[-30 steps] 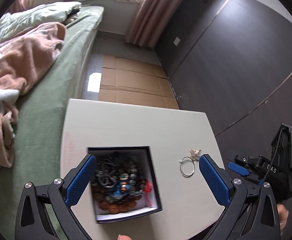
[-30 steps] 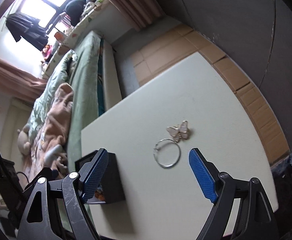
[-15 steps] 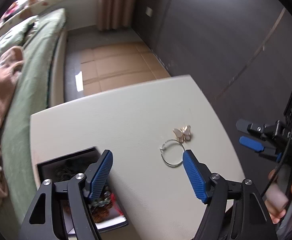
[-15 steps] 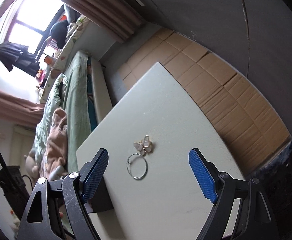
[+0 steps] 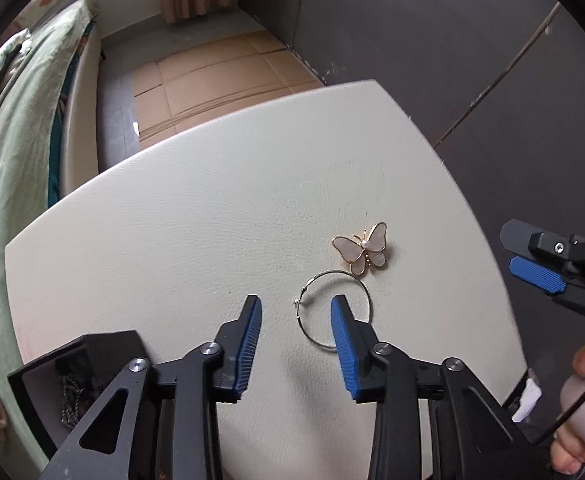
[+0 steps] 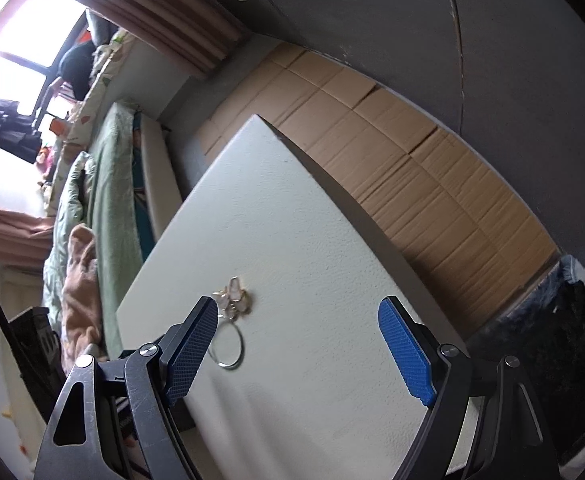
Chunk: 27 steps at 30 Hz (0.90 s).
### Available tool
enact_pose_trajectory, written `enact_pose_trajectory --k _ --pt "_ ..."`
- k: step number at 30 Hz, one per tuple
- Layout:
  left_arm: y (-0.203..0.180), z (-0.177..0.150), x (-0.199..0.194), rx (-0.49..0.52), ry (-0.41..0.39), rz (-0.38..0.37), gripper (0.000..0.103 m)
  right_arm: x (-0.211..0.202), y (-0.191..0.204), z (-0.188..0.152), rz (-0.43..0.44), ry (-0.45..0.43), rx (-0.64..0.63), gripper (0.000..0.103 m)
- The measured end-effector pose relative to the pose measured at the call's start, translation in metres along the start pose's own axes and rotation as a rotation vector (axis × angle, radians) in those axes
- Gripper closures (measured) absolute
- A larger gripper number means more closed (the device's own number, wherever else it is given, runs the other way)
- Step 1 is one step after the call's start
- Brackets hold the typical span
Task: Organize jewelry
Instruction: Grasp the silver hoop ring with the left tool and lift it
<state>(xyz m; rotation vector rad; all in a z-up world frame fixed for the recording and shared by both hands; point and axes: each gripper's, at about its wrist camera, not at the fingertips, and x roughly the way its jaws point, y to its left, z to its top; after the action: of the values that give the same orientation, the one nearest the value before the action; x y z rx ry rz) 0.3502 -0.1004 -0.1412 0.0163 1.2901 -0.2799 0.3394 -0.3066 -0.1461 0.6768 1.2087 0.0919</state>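
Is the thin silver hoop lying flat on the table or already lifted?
Flat. The thin silver hoop rests on the pale leather-textured table, beside the butterfly brooch; the left gripper's closing fingers haven't clamped it.

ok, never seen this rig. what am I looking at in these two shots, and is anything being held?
No robot arm: a person carries a two-finger gripper in each hand, each with a fisheye camera looking along its fingers. One picture is from the left gripper, the other from the right gripper. On the white table lie a butterfly brooch and a thin hoop, with a dark jewelry box at the edge. The left jaws are closing over the hoop's rim without pinching it; the right stand open. Nothing is held.
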Motion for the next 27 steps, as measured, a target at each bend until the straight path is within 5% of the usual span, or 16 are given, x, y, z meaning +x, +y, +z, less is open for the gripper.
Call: enact_pose_trajectory --k 7,15,27 --pt "-0.008 0.001 0.014 0.042 0.001 0.079 0.076 0.005 0.004 -0.002 0.022 0.020 -0.003 0.020" --pt "-0.019 -0.005 0.022 0.104 -0.010 0.097 0.100 0.010 0.006 0.000 0.018 0.029 -0.008 0.020" --pt "0.027 -0.018 -0.013 -0.003 -0.077 0.038 0.101 0.024 0.022 -0.003 0.017 0.030 -0.076 0.020"
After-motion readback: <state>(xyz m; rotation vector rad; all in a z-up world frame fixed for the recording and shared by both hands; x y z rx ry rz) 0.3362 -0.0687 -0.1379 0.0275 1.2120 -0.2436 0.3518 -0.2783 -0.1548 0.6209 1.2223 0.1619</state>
